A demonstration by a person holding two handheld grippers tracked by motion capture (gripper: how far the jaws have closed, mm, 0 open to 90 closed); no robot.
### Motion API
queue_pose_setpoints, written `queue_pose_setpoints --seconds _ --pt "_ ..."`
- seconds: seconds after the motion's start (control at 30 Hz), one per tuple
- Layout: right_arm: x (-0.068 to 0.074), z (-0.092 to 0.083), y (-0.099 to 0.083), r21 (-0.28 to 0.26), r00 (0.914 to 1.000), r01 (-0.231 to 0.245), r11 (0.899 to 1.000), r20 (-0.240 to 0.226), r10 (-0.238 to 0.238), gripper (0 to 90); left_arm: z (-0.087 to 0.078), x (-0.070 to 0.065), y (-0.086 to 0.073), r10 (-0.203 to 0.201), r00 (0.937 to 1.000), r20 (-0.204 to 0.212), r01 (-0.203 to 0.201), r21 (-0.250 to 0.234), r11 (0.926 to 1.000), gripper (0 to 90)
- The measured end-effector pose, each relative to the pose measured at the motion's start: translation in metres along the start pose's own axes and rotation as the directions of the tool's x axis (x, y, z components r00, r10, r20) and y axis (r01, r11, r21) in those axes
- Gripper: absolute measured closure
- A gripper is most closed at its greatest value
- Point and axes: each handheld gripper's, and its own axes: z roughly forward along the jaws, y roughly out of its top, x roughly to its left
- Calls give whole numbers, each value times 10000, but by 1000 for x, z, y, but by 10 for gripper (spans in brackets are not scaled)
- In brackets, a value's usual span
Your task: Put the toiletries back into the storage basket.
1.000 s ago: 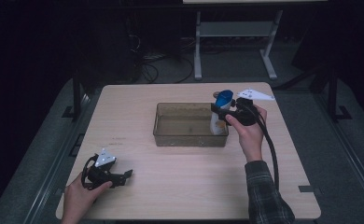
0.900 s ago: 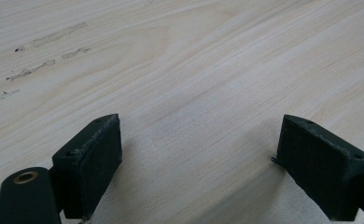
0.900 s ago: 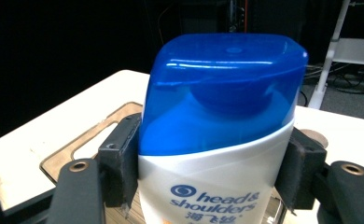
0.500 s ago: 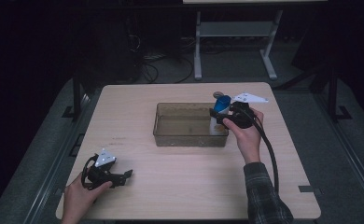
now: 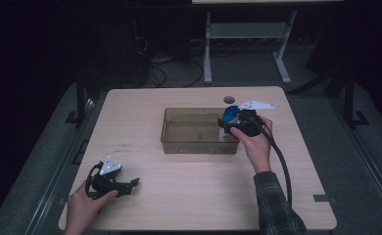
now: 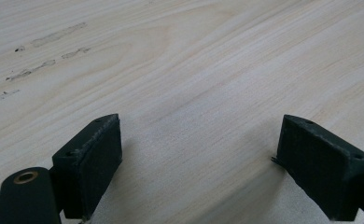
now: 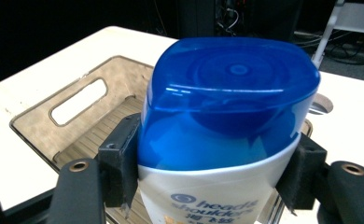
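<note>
The right gripper (image 7: 217, 186) is clenched on a white shampoo bottle (image 7: 213, 196) with a blue cap (image 7: 229, 98); its two black jaws press the bottle's sides just below the cap, which points away from the gripper's camera. In the high view the same right gripper (image 5: 228, 123) sits at the right end of a smoky see-through bin (image 5: 199, 144) on the wooden table (image 5: 189, 205), with the blue cap (image 5: 231, 114) just above the bin's right wall. From the right gripper view the bin (image 7: 49, 121) lies just beyond and below the held bottle: an oblong tub with a slotted handle hole in its far end wall and a ribbed floor. Nothing can be made out lying inside it, though the bottle hides part of the floor.

The left gripper (image 5: 130, 184) rests low on the table's near left corner, well apart from the bin. In the left gripper view its jaws stand wide and released, with bare wood grain between them (image 6: 199, 154)
</note>
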Motion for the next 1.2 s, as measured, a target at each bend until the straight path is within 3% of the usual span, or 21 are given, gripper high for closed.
queue_pose_setpoints --seconds 0.33,0.77,1.2 --pt "1 7 -3 433 9999 92 9990 111 -97 340 0 0 0 3 10000 0 -3 2 10000 129" --pt "2 8 -4 549 9995 297 9981 89 -303 338 0 0 0 3 10000 2 -3 -4 10000 129" --pt "5 9 -5 682 9986 293 9972 -450 -263 231 0 0 0 6 10000 -1 -6 3 10000 129"
